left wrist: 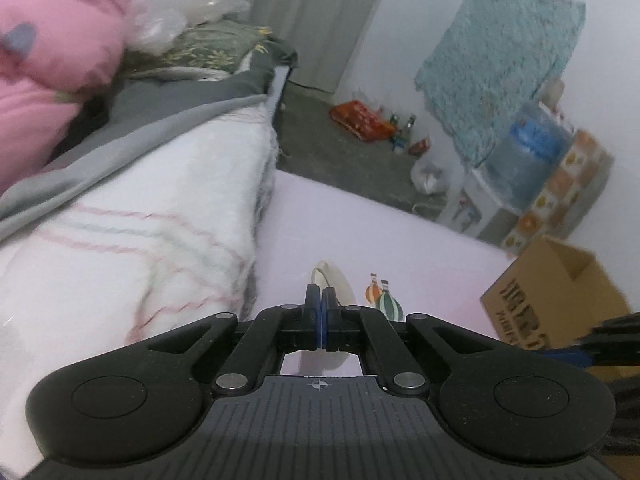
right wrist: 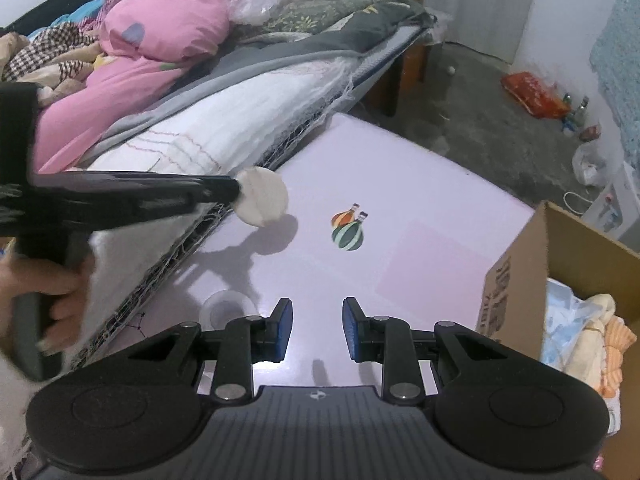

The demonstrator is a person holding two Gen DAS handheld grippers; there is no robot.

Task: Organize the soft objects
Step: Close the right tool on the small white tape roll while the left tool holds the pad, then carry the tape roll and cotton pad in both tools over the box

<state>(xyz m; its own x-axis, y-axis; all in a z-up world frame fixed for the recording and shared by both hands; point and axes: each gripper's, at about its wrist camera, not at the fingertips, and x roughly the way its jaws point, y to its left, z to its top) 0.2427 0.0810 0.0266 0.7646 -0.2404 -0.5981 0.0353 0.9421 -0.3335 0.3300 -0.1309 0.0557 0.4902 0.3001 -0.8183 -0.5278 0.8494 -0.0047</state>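
One soft pad carried; transfer step in hand.
Left tool [right wrist: 236,192] is clenched on the edge of the round white pad [right wrist: 264,202], held clear above the lilac worktop [right wrist: 420,184]. Right tool [right wrist: 317,330] hangs released, empty. Next move likely: carry pad to the cardboard box [right wrist: 516,280] beyond the right tool, clearing its rim; bed edge [right wrist: 256,136] crowds the left tool's far side.

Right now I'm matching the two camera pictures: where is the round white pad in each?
Left wrist: white pad low centre, edge-on, pinched in the left gripper.
Right wrist: pad left of centre, held above the lilac table.
Shared landmark: balloon sticker.
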